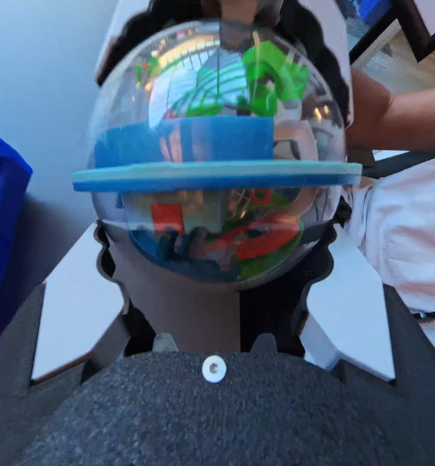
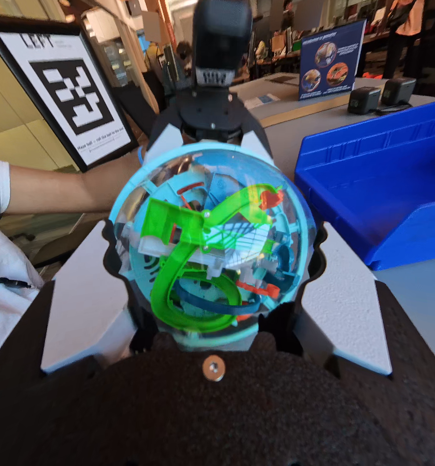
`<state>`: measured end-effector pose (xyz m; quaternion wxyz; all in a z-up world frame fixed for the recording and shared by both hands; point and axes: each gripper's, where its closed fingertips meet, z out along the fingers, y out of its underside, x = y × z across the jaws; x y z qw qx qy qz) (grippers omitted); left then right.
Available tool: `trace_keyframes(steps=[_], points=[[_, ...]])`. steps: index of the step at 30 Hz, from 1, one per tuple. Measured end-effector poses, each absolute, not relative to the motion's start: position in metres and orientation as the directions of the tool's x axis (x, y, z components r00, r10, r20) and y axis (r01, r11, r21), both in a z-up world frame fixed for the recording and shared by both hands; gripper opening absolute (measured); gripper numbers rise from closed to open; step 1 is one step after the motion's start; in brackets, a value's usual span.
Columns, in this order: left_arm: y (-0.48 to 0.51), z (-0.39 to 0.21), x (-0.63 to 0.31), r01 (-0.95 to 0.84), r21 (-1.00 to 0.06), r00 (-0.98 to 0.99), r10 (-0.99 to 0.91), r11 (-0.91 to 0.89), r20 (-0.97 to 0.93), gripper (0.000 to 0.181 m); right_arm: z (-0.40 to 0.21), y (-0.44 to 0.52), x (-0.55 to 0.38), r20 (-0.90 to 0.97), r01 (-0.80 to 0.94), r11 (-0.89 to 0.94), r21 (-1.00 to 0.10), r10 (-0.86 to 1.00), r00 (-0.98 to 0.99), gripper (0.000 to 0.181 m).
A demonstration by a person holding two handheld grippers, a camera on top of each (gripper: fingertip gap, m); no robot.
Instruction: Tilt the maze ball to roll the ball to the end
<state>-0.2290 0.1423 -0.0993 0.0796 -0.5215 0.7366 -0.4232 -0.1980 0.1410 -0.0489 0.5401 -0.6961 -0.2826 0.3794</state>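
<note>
The clear maze ball (image 2: 208, 252) is hanging in the air between both grippers, enclosing green, blue and orange tracks; its small ball is not discernible. The right gripper (image 2: 213, 242) and left gripper (image 1: 215, 242) are each clamping its sides, jaws spread wide. A blue bin (image 2: 377, 191) is sitting beside it on the table (image 2: 413, 302).

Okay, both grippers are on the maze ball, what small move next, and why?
Probably a slow, slight tilt, not a big one. The maze ball is clamped between the left gripper and right gripper, off the table, and I cannot spot the small ball on the green track.
</note>
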Motion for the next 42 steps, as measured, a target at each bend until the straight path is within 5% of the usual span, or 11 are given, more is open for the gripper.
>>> trace_keyframes(steps=[10,15,20,25,30,34,38,42], points=[[0.145,-0.111,-0.225,-0.650,-0.757,-0.399,-0.816,-0.071,0.419,0.155,-0.096,0.098,-0.170,-0.195,0.060,-0.346,-0.936,0.653,0.732,0.154],[0.146,-0.109,-0.222,-0.664,-0.690,-0.316,-0.729,-0.287,0.607,0.154,-0.118,0.120,-0.172,0.037,0.249,-0.321,-0.914,0.543,0.839,0.154],[0.142,-0.112,-0.230,-0.666,-0.607,-0.252,-0.635,-0.433,0.730,0.154,-0.110,0.125,-0.177,-0.071,0.200,-0.364,-0.910,0.610,0.789,0.155],[0.163,-0.105,-0.247,-0.631,-0.698,-0.221,-0.783,-0.340,0.581,0.159,-0.111,0.129,-0.175,-0.140,0.228,-0.432,-0.873,0.669,0.729,0.154],[0.187,-0.061,-0.249,-0.612,-0.788,-0.210,-0.974,0.065,0.083,0.159,-0.108,0.138,-0.172,-0.215,0.244,-0.470,-0.849,0.727,0.653,0.154],[0.167,-0.039,-0.219,-0.667,-0.691,-0.365,-0.931,0.279,-0.023,0.159,-0.102,0.147,-0.171,-0.321,0.270,-0.531,-0.803,0.767,0.555,0.151],[0.176,-0.075,-0.206,-0.815,-0.419,-0.426,-0.904,0.400,-0.034,0.159,-0.099,0.158,-0.172,-0.360,0.296,-0.541,-0.788,0.793,0.492,0.146],[0.185,-0.076,-0.211,-0.847,-0.385,-0.403,-0.915,0.367,0.015,0.160,-0.087,0.164,-0.172,-0.334,0.257,-0.504,-0.825,0.800,0.498,0.146]])
